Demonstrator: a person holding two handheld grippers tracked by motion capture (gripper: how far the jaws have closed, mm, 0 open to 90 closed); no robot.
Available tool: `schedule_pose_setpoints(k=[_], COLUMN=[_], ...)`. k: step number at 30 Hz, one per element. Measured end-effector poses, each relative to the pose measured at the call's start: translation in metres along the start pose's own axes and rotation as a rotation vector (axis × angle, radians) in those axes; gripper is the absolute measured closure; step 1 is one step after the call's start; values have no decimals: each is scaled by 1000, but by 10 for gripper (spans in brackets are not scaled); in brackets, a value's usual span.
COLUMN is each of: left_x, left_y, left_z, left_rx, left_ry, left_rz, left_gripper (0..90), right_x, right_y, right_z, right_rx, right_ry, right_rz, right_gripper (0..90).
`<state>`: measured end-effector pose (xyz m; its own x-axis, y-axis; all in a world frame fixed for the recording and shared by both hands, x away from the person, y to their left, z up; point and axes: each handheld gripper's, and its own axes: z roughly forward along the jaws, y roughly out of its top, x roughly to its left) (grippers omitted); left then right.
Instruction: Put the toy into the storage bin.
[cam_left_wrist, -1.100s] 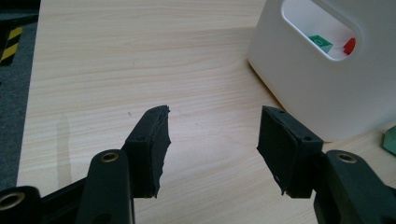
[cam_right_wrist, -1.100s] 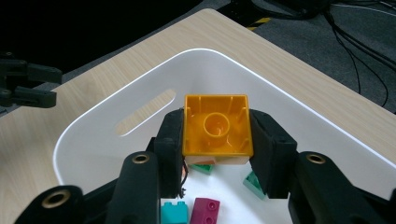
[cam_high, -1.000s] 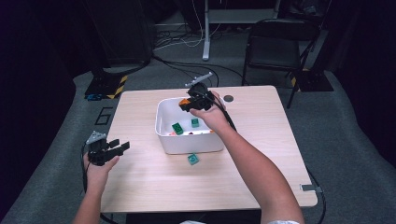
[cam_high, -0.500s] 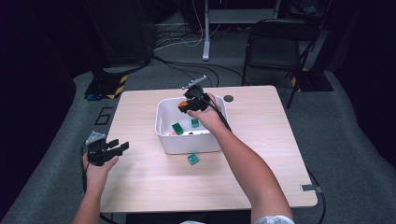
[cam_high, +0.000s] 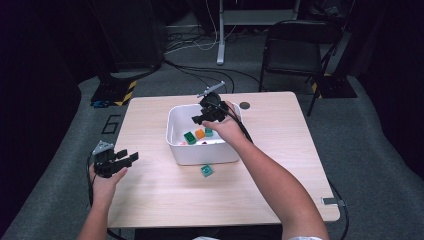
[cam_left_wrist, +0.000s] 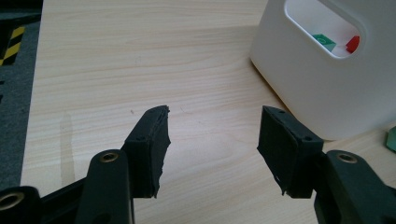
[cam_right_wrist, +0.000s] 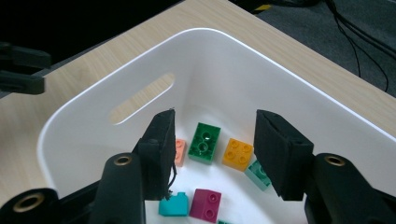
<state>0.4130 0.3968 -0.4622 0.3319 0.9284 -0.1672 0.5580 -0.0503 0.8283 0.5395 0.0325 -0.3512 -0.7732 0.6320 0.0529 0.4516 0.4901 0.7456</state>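
Note:
My right gripper (cam_high: 198, 119) hangs over the white bin (cam_high: 200, 155). Its jaws have just been opening, and nothing is between them in the right gripper view (cam_right_wrist: 215, 126). Below them on the bin floor lie a green brick (cam_right_wrist: 204, 142), an orange brick (cam_right_wrist: 237, 153), a magenta brick (cam_right_wrist: 208, 203) and several other small bricks. In the high view the orange brick (cam_high: 199, 133) lies beside the green one (cam_high: 189, 137). My left gripper (cam_high: 131, 157) rests over the table's left side, open and empty (cam_left_wrist: 212, 126), pointing toward the bin (cam_left_wrist: 317, 93).
A teal brick (cam_high: 206, 170) lies on the wooden table (cam_high: 280, 165) just in front of the bin. A small dark disc (cam_high: 244, 105) sits behind the bin. A black chair (cam_high: 295, 50) and cables are on the floor beyond the table.
The orange brick that was at my right gripper's jaws now lies in the bin, and those jaws stand wider apart. My left gripper has stayed put.

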Motion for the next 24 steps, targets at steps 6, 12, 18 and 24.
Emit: schedule_pose_setpoints(k=[6, 12, 18, 24], left_x=[-1, 0, 1, 1], left_y=[0, -2, -2, -2], left_z=[0, 0, -1, 0], left_rx=[10, 12, 9, 11], left_ry=[3, 4, 6, 7], left_rz=[1, -1, -8, -3], left_gripper=[424, 424, 424, 424], right_x=[19, 38, 48, 56], right_y=[-2, -16, -43, -64], right_z=[-25, -50, -69, -80], right_rx=[-27, -72, -109, -120], right_ry=[23, 50, 56, 53], right_rz=[-47, -66, -50, -51], right_gripper=[451, 448, 448, 452])
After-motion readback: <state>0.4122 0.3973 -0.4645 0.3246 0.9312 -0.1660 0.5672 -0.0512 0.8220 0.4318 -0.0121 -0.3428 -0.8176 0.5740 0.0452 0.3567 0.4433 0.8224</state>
